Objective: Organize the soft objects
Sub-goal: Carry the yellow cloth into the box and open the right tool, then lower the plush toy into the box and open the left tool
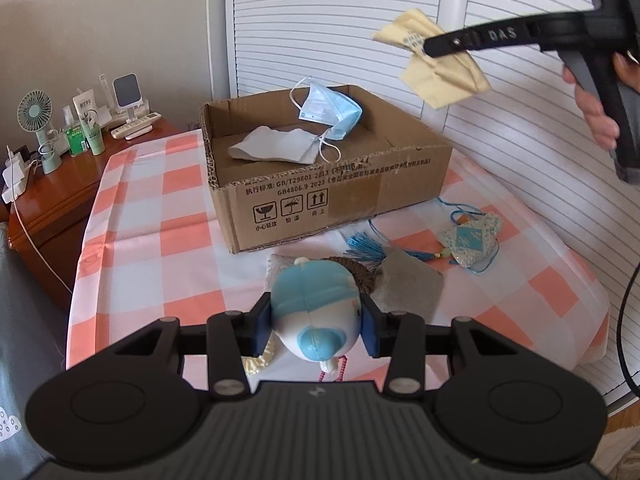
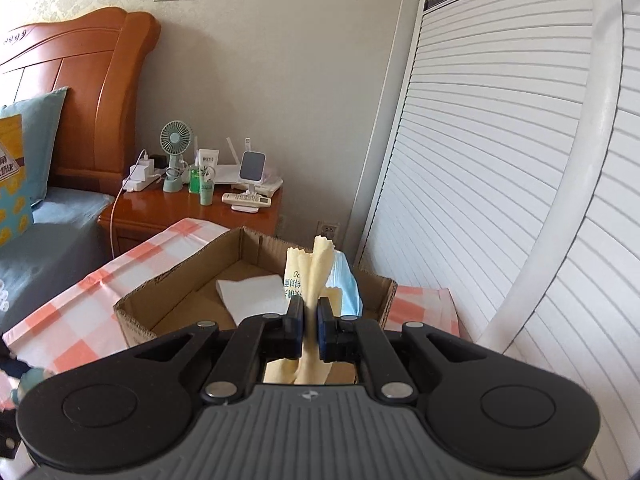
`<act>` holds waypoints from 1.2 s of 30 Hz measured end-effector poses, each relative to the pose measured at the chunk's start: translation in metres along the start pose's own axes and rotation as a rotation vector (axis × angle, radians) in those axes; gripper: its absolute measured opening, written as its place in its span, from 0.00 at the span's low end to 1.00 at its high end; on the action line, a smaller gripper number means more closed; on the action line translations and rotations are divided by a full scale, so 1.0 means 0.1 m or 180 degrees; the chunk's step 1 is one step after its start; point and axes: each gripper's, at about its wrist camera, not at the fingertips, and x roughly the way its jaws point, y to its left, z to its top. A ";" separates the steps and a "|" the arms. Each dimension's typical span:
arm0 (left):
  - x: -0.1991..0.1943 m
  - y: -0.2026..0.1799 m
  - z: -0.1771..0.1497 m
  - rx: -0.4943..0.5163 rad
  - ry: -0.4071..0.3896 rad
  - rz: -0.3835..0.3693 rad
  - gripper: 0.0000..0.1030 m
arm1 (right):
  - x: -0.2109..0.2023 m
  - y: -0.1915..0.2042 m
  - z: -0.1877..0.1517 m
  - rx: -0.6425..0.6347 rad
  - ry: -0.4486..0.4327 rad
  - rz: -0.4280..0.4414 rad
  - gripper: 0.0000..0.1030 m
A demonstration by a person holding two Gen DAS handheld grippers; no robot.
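Note:
My left gripper (image 1: 316, 330) is shut on a blue and white plush toy (image 1: 314, 312), held above the checked tablecloth in front of the cardboard box (image 1: 340, 196). My right gripper (image 2: 310, 328) is shut on a pale yellow cloth (image 2: 316, 276) and holds it in the air above the box (image 2: 176, 292); it also shows in the left wrist view (image 1: 430, 46) with the cloth (image 1: 444, 76). In the box lie a blue face mask (image 1: 332, 108) and a grey-white cloth (image 1: 276, 146).
On the tablecloth (image 1: 160, 240) lie a blue patterned sachet with cord (image 1: 470, 240), a blue tassel (image 1: 366, 244) and a grey pad (image 1: 408, 284). A wooden nightstand (image 1: 60, 184) with fan, bottles and chargers stands at left. White slatted doors (image 2: 480, 160) stand behind.

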 end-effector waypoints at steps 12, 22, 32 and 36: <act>0.05 0.05 0.07 -0.0005 0.0027 0.0052 0.41 | 0.33 -0.01 -0.22 0.0338 0.0193 0.0093 1.00; 0.04 0.04 0.30 0.0139 0.0004 0.0116 0.42 | 0.11 0.08 -0.72 0.0658 0.0697 0.0140 1.00; 0.19 0.02 0.89 0.0450 -0.0014 0.0196 0.42 | -0.15 0.13 -1.16 0.0945 0.0917 -0.0003 1.00; 0.41 0.07 1.22 0.0434 -0.0007 0.0245 0.44 | -0.20 0.11 -1.18 0.0994 0.0926 -0.0064 1.00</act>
